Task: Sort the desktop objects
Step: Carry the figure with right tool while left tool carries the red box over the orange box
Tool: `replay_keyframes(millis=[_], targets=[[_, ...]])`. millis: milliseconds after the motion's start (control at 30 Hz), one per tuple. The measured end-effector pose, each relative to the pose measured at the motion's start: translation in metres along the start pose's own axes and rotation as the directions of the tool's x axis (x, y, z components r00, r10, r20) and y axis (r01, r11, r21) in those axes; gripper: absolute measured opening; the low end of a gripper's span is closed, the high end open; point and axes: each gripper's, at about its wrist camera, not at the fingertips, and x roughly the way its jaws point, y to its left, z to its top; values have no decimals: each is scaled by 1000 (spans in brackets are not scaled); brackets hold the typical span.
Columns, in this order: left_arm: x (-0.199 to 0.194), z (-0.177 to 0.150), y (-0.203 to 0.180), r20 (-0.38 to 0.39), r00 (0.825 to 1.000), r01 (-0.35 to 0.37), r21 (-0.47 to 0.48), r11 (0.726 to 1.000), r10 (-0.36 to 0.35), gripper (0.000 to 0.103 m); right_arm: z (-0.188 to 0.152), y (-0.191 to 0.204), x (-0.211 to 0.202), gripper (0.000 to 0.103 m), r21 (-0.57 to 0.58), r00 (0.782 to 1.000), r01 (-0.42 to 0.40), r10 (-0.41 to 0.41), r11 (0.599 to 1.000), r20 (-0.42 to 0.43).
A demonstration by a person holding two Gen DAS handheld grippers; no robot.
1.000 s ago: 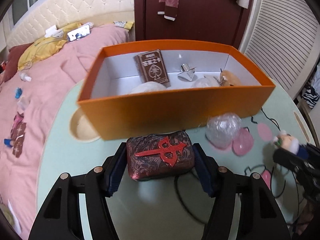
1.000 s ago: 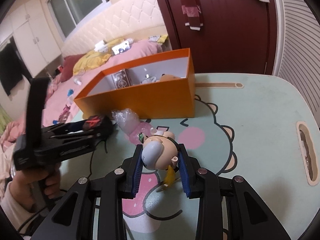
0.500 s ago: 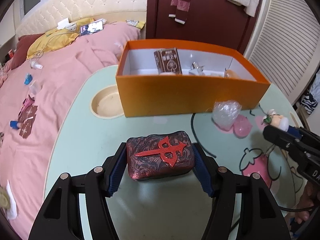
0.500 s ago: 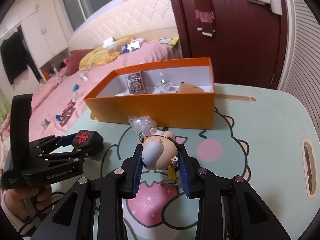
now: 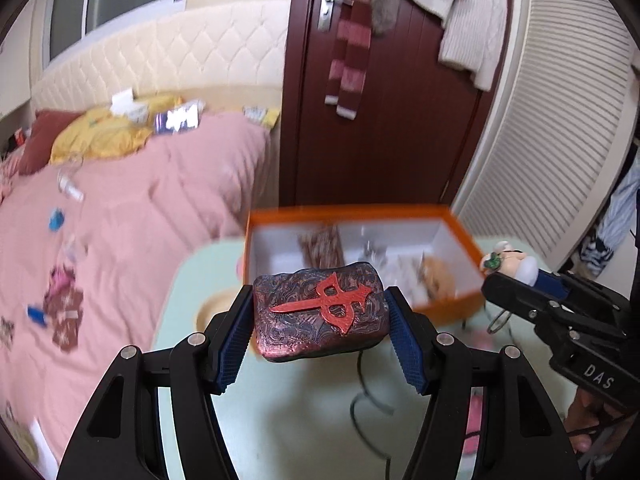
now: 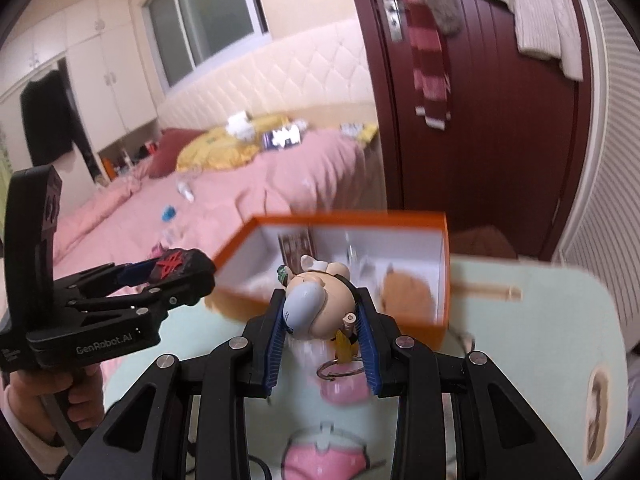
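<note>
1. Step in hand: carry phase. Both items are off the surface (image 5: pixel 304 420), heading for the orange box (image 5: pixel 460 220)
2. Left gripper (image 5: pixel 320 336) fingers pinch the dark red case (image 5: pixel 320 312) by its two ends; it hangs short of the box's near wall
3. Right gripper (image 6: pixel 320 328) fingers clamp the figurine keychain (image 6: pixel 316 304), key ring dangling below, just before the box (image 6: pixel 446 280)
4. Next move likely calls for: travel over the rim, find a free spot among the things already inside, lower, then spread the fingers
5. Likely one hand at a time, since the grippers are close together
</note>
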Motion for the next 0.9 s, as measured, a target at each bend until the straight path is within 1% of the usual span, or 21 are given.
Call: replay_keyframes(millis=[133,233,400,633,733,800,833,900], targets=[[10,23,-1,37,999,0,7,1000,0,64,21,0,7,32,-14,999,16,-16,1000,51],[23,30,-2,29,1000,-6,16,1000,5,64,27,-2,19,32,-10,998,24,-23,1000,53],[50,31,-2,-20,1000,-7,25,1000,7,64,22,-10,44,32,9,1000,30,-30,999,3],[84,21,-5,-98,995,-11,38,999,14,64,15,-23,69,32,43,998,34,-32,998,-55],[98,15,-4,-136,990,-18,35,999,22,64,11,-29,80,32,61,995,44,-38,997,-88],[109,9,-1,-179,984,-21,22,1000,25,64,6,-32,88,32,72,991,53,-44,996,-124],[113,7,-1,-194,981,-25,19,1000,28,64,6,-31,89,32,56,990,66,-59,996,-128],[115,4,-4,-192,979,-54,52,997,63,64,6,-27,89,32,25,989,85,-82,996,-121]])
